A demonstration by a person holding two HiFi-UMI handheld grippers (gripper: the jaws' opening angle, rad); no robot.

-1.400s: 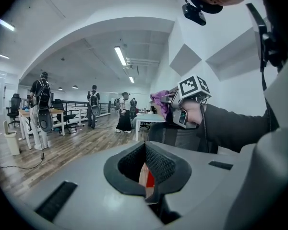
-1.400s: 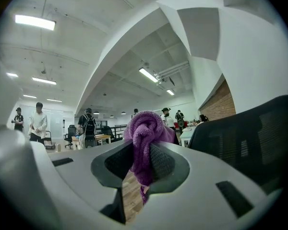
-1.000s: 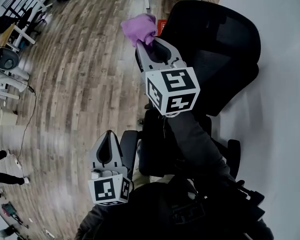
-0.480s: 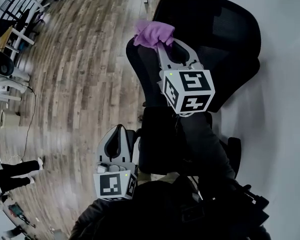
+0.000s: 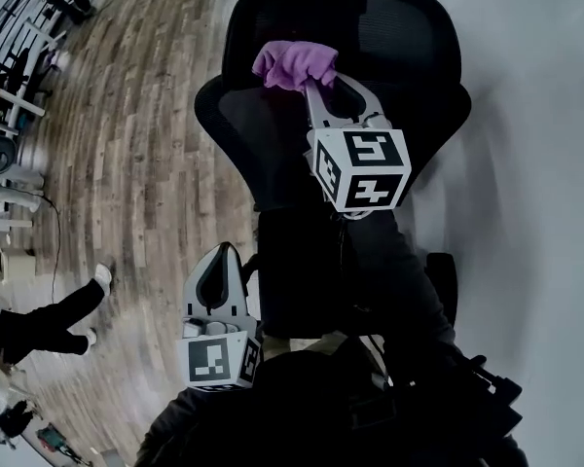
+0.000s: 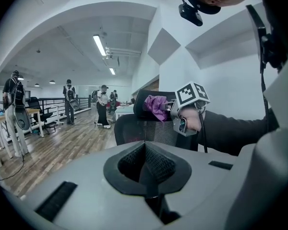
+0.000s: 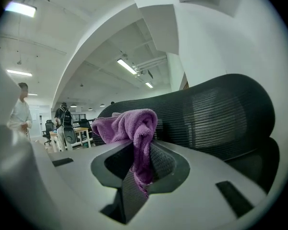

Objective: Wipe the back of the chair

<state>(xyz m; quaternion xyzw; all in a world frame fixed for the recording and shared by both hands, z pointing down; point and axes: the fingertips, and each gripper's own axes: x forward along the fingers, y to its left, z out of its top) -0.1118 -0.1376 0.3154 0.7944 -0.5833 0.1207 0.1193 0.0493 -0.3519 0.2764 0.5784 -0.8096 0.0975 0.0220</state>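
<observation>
A black mesh office chair (image 5: pixel 370 56) stands with its back facing me, also seen as the chair back (image 7: pixel 216 114) and the chair (image 6: pixel 144 131). My right gripper (image 5: pixel 313 88) is shut on a bunched purple cloth (image 5: pixel 294 64), which is held against the upper mesh of the chair back. In the right gripper view the cloth (image 7: pixel 132 128) hangs between the jaws of the right gripper (image 7: pixel 141 164). My left gripper (image 5: pixel 218 253) hangs low beside the chair, shut with nothing in it. Its own view shows the left gripper (image 6: pixel 146 166) pointing at the cloth (image 6: pixel 157 107).
A white wall (image 5: pixel 535 163) runs close along the chair's right side. Wooden floor (image 5: pixel 127 163) spreads to the left, where a person's legs (image 5: pixel 49 319) show. Several people (image 6: pixel 103 111) and desks (image 6: pixel 33 123) stand far back. A chair armrest (image 5: pixel 441 282) sits lower right.
The right gripper carried the purple cloth from beside the chair's left edge onto the mesh of the chair back. The chair now sits centred in the head view. The left gripper barely moved.
</observation>
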